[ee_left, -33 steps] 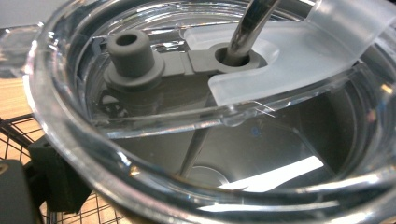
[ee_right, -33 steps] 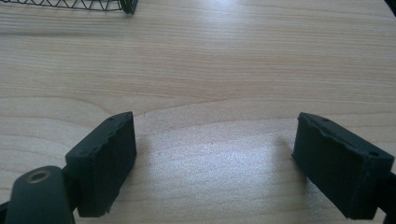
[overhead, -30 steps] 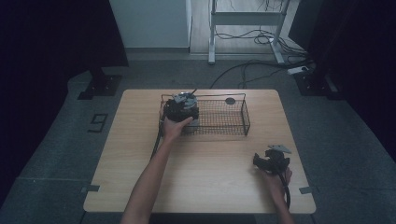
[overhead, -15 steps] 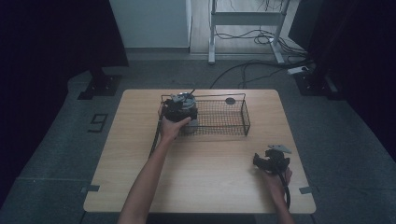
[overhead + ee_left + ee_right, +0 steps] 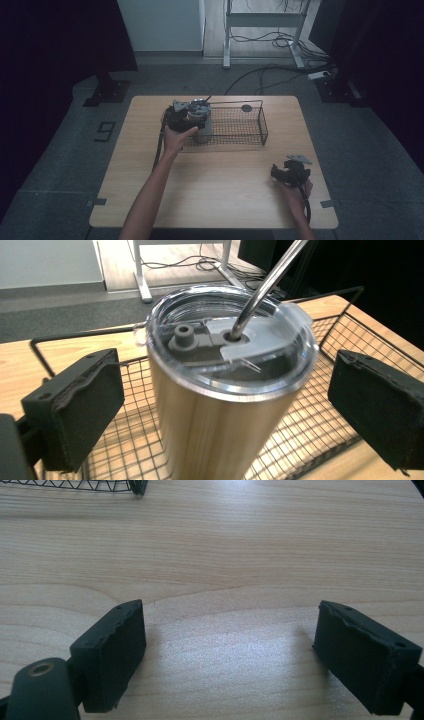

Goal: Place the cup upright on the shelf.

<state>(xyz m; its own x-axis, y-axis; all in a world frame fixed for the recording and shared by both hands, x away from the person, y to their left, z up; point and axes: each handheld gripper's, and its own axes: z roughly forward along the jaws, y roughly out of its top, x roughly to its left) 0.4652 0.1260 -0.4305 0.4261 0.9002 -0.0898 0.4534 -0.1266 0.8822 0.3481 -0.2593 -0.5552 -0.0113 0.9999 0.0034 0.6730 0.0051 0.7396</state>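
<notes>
A steel tumbler (image 5: 220,415) with a clear lid and a metal straw (image 5: 270,282) stands upright at the left end of a black wire basket (image 5: 262,125). My left gripper (image 5: 192,119) is level with the tumbler (image 5: 201,111), one pad (image 5: 75,410) on each side and a gap on both sides. Its jaws have just been opening, with the tumbler between them but not pressed. My right gripper (image 5: 280,172) rests low over the bare wooden table (image 5: 225,545) at the front right, open, with nothing between its pads (image 5: 112,655).
The basket's wire rim (image 5: 65,335) and mesh floor surround the tumbler. A small dark disc (image 5: 246,108) lies on the table (image 5: 225,195) behind the basket. Cables and a metal frame stand on the floor beyond the far edge.
The left gripper has drawn back slightly from the tumbler, toward the left, and has risen a little. The right gripper has stayed where it was.
</notes>
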